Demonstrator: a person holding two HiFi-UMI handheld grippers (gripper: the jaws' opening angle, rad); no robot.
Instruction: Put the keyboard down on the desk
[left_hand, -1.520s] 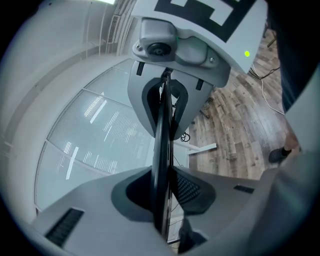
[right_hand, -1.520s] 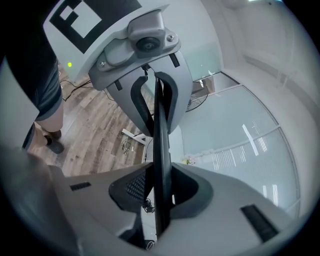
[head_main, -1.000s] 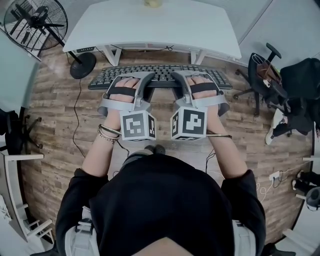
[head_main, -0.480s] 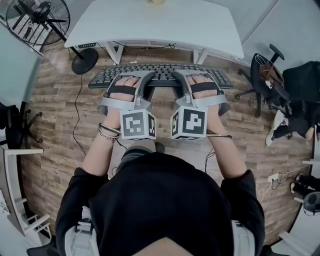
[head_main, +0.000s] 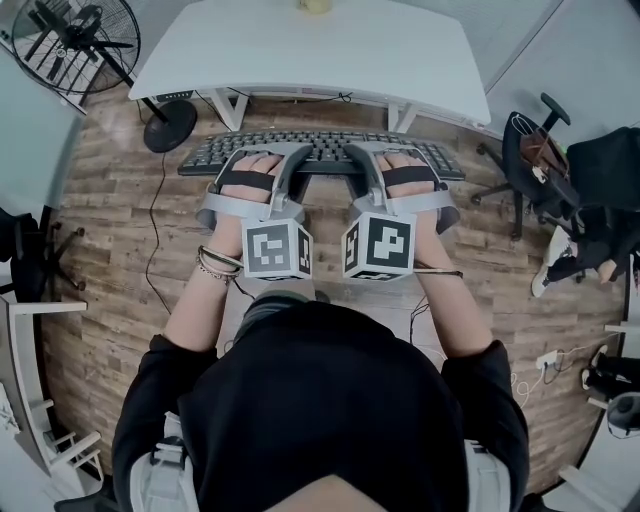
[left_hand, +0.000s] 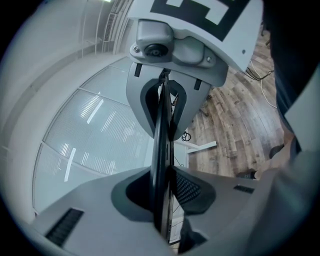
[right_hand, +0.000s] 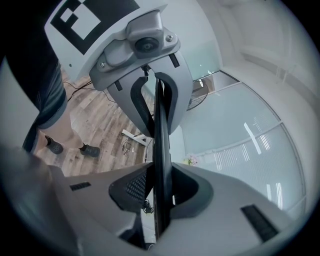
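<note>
No words, brand names or numbers can be read anywhere. The key legends on the keyboard (head_main: 320, 150) are too small to make out. The two marker cubes (head_main: 277, 250) carry only black-and-white square patterns, no letters.

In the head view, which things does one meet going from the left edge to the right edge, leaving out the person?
fan → left tool → right tool → chair

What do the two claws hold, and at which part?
Both hold the keyboard by its near long edge: left claw left of middle, right claw right of it.
</note>
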